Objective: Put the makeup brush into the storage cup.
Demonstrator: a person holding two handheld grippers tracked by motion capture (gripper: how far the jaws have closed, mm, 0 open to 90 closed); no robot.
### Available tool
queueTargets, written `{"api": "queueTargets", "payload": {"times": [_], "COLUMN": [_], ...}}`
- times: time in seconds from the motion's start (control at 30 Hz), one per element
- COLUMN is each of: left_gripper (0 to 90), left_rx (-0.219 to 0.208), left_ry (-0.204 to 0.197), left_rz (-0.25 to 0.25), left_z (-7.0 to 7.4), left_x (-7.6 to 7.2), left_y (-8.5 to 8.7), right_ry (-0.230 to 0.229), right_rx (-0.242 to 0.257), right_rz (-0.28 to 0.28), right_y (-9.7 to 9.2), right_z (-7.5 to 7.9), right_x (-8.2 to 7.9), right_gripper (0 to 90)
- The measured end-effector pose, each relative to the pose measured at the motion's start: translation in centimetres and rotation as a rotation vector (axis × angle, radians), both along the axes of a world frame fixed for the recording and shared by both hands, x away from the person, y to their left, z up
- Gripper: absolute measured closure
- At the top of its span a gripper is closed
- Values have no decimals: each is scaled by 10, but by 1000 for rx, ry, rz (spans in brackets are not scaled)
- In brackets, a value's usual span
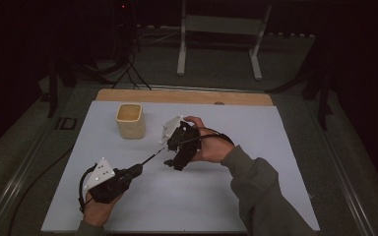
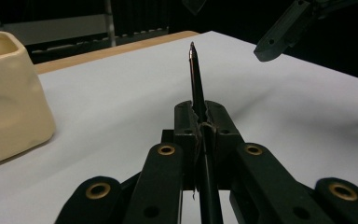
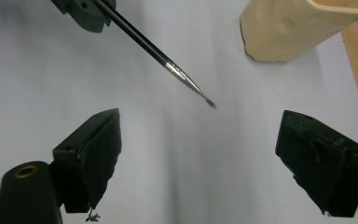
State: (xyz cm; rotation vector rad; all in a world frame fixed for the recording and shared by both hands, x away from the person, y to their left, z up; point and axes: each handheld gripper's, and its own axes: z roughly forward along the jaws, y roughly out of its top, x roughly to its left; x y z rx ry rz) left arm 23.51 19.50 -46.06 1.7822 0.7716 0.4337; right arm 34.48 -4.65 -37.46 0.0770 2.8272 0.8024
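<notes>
In the high view the left gripper (image 1: 137,169) sits at the lower left of the frame, its jaws clamped tight on a thin black paintbrush (image 1: 152,158) whose tip points up and to the right toward the right gripper (image 1: 173,156) near the centre. In the left gripper view the paintbrush (image 2: 196,84) rises from between the closed jaws at mid-frame, its bristle tip clear of the white table cover (image 2: 121,116), with a cream cup (image 2: 9,98) standing at the left edge. The right gripper (image 3: 198,154) has its jaws spread wide and holds nothing; in its own view the paintbrush (image 3: 168,63) crosses the upper middle, its tip above the gap between the jaws without touching either. The cream cup (image 3: 303,25) fills the upper right there.
</notes>
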Motion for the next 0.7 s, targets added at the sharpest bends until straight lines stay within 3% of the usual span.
{"api": "queueTargets", "payload": {"times": [0.43, 0.57, 0.7], "left_gripper": [861, 861, 861], "left_rx": [-32, -34, -31], "left_ry": [-10, -15, -39], "left_rz": [1, 5, 23], "left_z": [3, 4, 6], "left_x": [-2, -3, -5], "left_y": [2, 2, 0], "right_ry": [81, 97, 144], "right_rx": [150, 173, 217], "right_rz": [-30, -52, -106], "right_y": [-10, -12, -15], "right_z": [-7, -10, -14], "right_x": [3, 5, 9], "right_gripper": [148, 148, 149]}}
